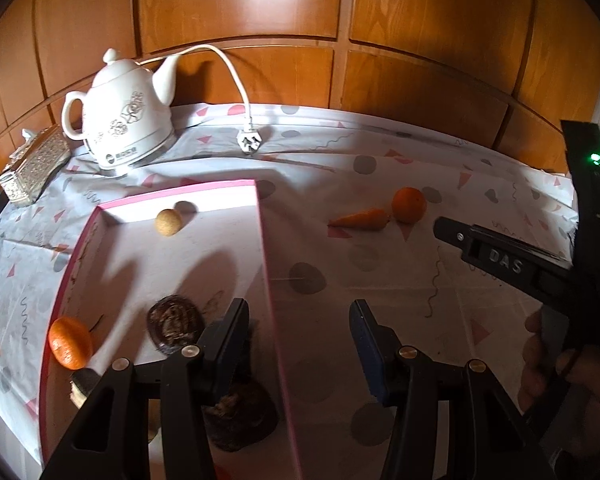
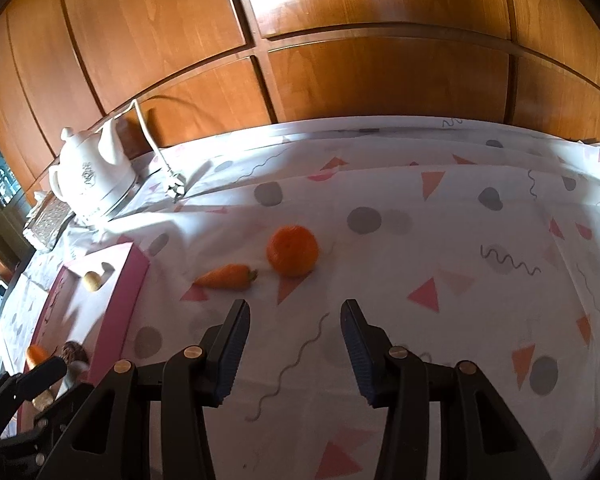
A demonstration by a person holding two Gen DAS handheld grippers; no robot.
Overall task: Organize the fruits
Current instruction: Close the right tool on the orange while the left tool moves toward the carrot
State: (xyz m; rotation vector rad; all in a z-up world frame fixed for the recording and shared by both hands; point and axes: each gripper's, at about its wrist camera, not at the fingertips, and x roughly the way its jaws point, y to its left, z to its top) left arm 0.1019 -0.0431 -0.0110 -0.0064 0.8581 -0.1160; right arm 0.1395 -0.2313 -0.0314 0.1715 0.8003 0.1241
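On the cloth-covered counter (image 2: 440, 240), the orange (image 2: 292, 250) and the carrot (image 2: 226, 277) lie just beyond the right tongs (image 2: 294, 350), whose jaws stand apart and empty; the carrot's long axis runs crosswise. The left tongs (image 1: 300, 350), also apart and empty, straddle the pink box's (image 1: 266, 248) right wall, farther from both.

Hard sunlight; long shadows; fisheye warp
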